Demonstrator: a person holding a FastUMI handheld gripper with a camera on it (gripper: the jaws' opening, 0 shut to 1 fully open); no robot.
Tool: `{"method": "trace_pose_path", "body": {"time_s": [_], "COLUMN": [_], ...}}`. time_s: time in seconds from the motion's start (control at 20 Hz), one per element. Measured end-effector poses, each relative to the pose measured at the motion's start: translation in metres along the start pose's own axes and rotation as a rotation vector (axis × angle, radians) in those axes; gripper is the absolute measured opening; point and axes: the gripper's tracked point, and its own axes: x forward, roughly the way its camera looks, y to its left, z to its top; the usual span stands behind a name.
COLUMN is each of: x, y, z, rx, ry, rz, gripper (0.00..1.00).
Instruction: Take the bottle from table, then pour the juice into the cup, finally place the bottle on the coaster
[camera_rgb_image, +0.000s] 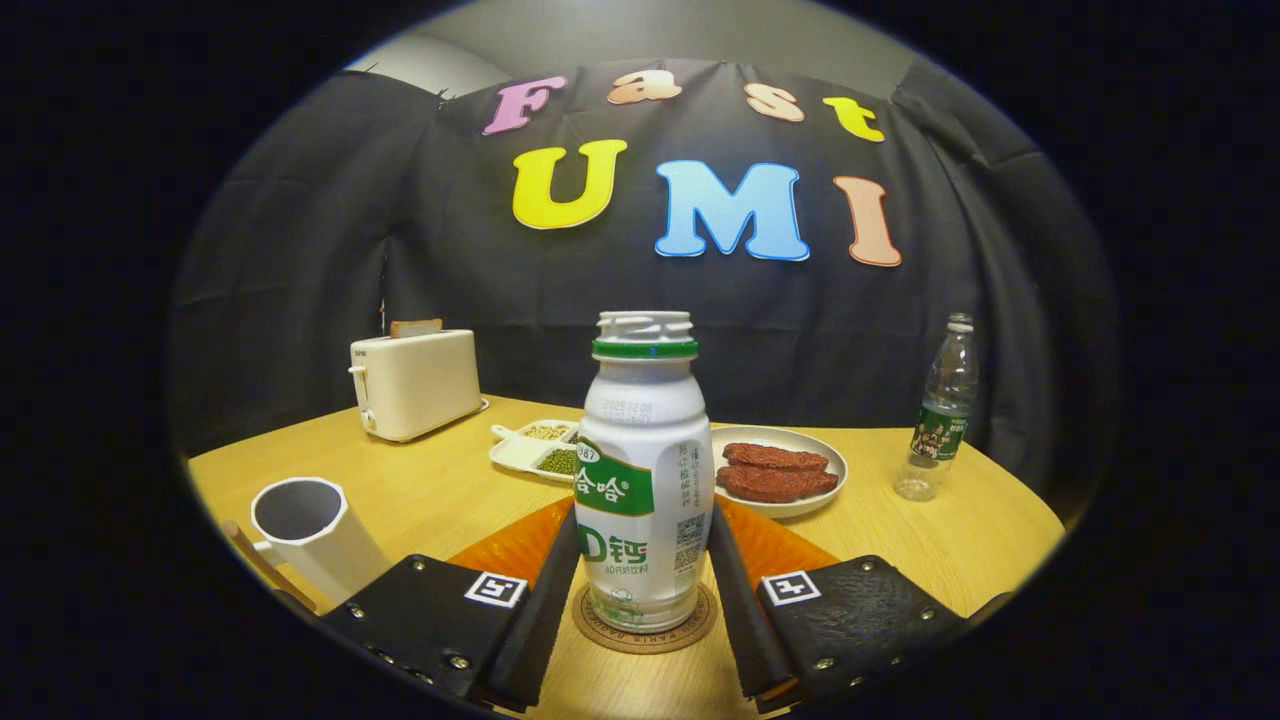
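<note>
Between tool (645, 600) fingers, perhaps touching: bottle (643, 480)

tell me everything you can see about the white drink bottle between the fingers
The white drink bottle is a small opaque plastic bottle with a green and white label, a green neck ring and an open threaded mouth with no cap. It stands upright on a round cork coaster on the wooden table. The gripper has a finger close along each side; whether they press on it cannot be told.
</note>
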Motion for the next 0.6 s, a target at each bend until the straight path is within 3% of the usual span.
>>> {"method": "trace_pose_path", "body": {"time_s": [0.5,0.55,0.6], "x": [-0.005,-0.007,-0.011], "y": [0.002,0.003,0.003], "z": [0.000,0.008,0.012], "rx": [0.021,0.020,0.011], "ry": [-0.039,-0.055,-0.075], "rz": [0.009,0.009,0.006], "gripper": [0.75,0.93,1.00]}}
